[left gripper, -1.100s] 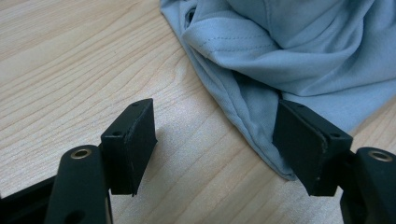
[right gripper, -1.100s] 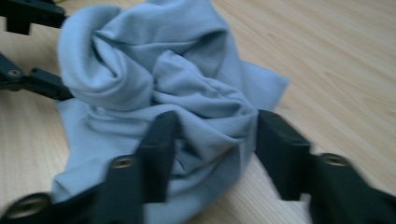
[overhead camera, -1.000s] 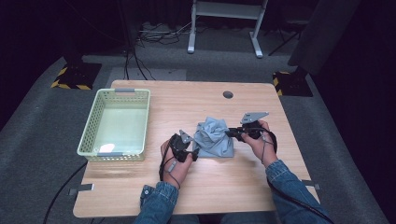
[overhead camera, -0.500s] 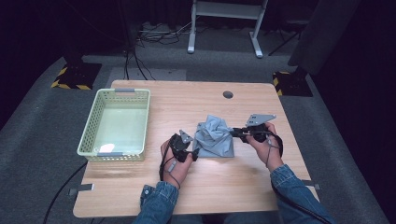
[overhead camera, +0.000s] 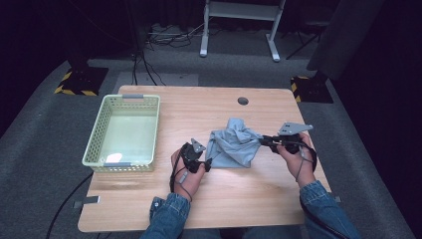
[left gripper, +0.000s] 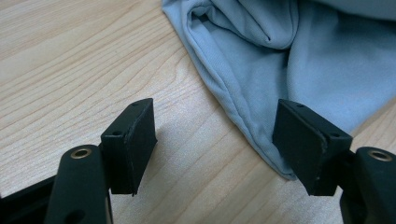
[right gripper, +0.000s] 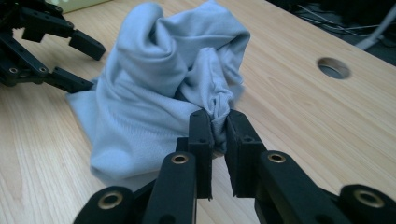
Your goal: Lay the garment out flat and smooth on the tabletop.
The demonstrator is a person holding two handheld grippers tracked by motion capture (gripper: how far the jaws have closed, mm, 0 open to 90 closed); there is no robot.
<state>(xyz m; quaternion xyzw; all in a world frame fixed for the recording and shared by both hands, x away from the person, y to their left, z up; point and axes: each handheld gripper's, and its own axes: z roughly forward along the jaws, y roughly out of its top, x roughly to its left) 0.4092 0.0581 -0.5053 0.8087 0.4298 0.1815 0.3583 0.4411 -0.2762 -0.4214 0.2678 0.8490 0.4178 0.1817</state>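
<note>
The cloth [overhead camera: 234, 147], pale blue-grey and bunched up, sits on the table [overhead camera: 219, 204] right of the middle, between the two hands. The right gripper [overhead camera: 264, 141] has it: jaws clenched on a gathered pinch of fabric at the cloth's right edge, and in the right gripper view you see that pinch [right gripper: 219, 105] squeezed tight between the two black pads, with the rest of the cloth rising in a crumpled heap beyond them. The fabric peaks up near the top and drapes down to the wood on the near side.

Over on the other side, the left gripper [overhead camera: 208, 164] sits low at the cloth's lower left corner, jaws spread wide and gripping nothing. In the left gripper view the hem of the cloth [left gripper: 243, 107] runs diagonally across the wood; the right-hand pad [left gripper: 303, 140] sits at that hem, the left-hand pad [left gripper: 133, 140] stands over bare table. Whether the pad touches the fabric I can't quite tell.

Both hands come in from the near edge in denim sleeves [overhead camera: 169, 219]. A pale green basket [overhead camera: 97, 134] sits on the left of the table, well apart from the cloth, with something small and light lying in its near corner. A round hole [overhead camera: 243, 100] shows in the table's far side.
</note>
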